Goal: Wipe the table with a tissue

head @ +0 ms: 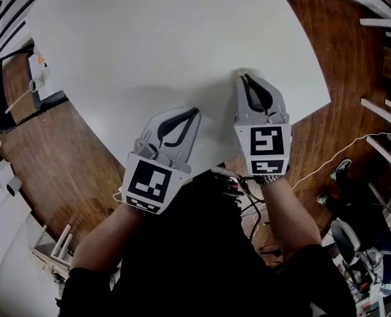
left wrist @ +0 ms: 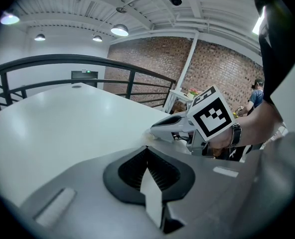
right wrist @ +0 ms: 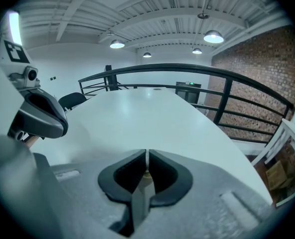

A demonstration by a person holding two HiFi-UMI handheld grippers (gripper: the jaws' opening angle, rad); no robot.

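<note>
Nearest the head camera, the person's two dark-sleeved forearms [head: 109, 243] were seen, each ending in a grey two-jaw gripper carrying a black-and-white marker cube. The right gripper [head: 243, 78] was noted with its tip down on the white, round-edged table [head: 149, 38], toward the table's right-hand rim. Its jaws were recorded as clamped together on a small, pale, crumpled tissue [right wrist: 146, 174]. In the right gripper view only a beige sliver of this tissue was visible between the black pads. In the left gripper view the tissue was seen as a pale wad at the right gripper's tip, touching the tabletop. The left gripper [head: 195, 111] was observed over the near edge of the table, just beside the right one and angled toward it. Its jaws were closed, pad against pad, with nothing seen between them. Whether it touched the surface could not be determined. A metal-banded wristwatch [head: 269, 179] was noted on the right wrist. Brown wooden plank flooring [head: 57, 164] was seen around the table. A black metal railing [right wrist: 227, 78] and a red brick wall [left wrist: 227, 68] were recorded beyond it, and round ceiling lamps [right wrist: 213, 36] were lit overhead.
</note>
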